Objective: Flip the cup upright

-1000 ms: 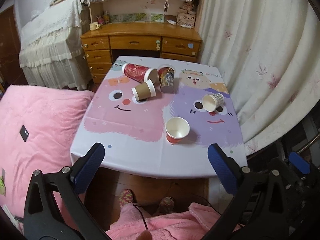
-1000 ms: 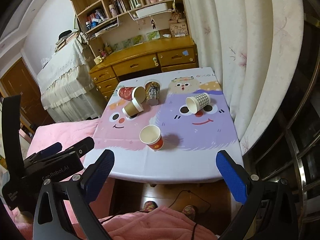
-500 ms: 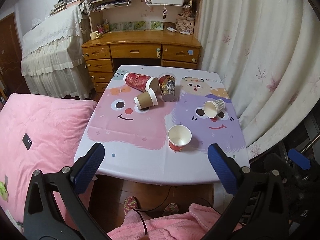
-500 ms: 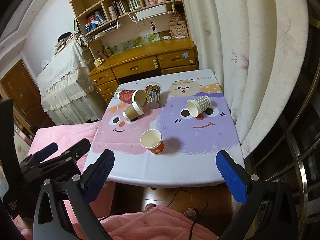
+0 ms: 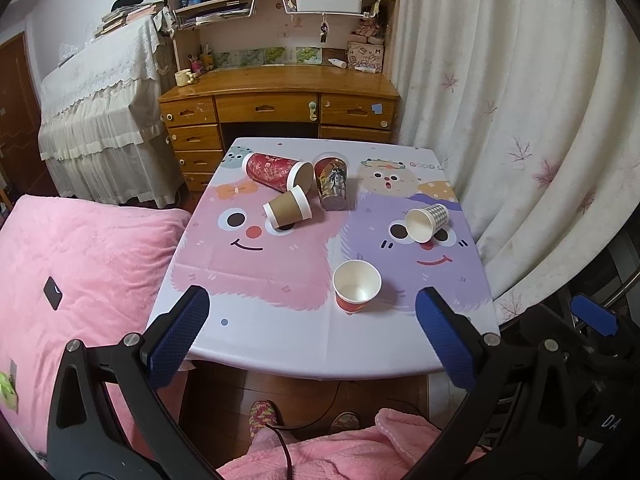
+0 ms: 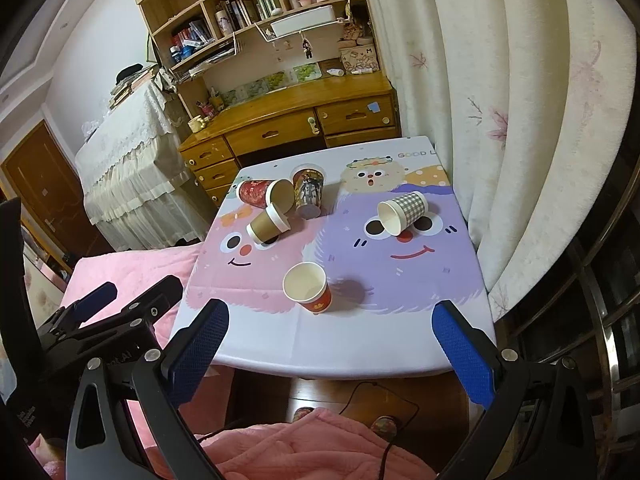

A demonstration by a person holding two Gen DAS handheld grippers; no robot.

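Observation:
Several paper cups are on the small table (image 5: 280,332). A red cup (image 5: 355,286) (image 6: 309,287) stands upright near the front. A checkered cup (image 5: 427,222) (image 6: 401,212), a brown cup (image 5: 287,208) (image 6: 267,223) and a large red cup (image 5: 277,170) (image 6: 262,192) lie on their sides. A printed cup (image 5: 332,184) (image 6: 308,192) rests mouth-down, tilted. My left gripper (image 5: 312,332) and right gripper (image 6: 330,340) are open and empty, held back over the table's front edge.
A pink bed (image 5: 80,264) lies left of the table. A wooden desk (image 5: 280,100) with shelves stands behind it. A white curtain (image 5: 500,120) hangs at the right. The left gripper's body (image 6: 92,320) shows at lower left in the right wrist view.
Both grippers have tilted upward and drawn slightly toward the table, so the table sits lower in the views. The cups have not moved. Both grippers stay open.

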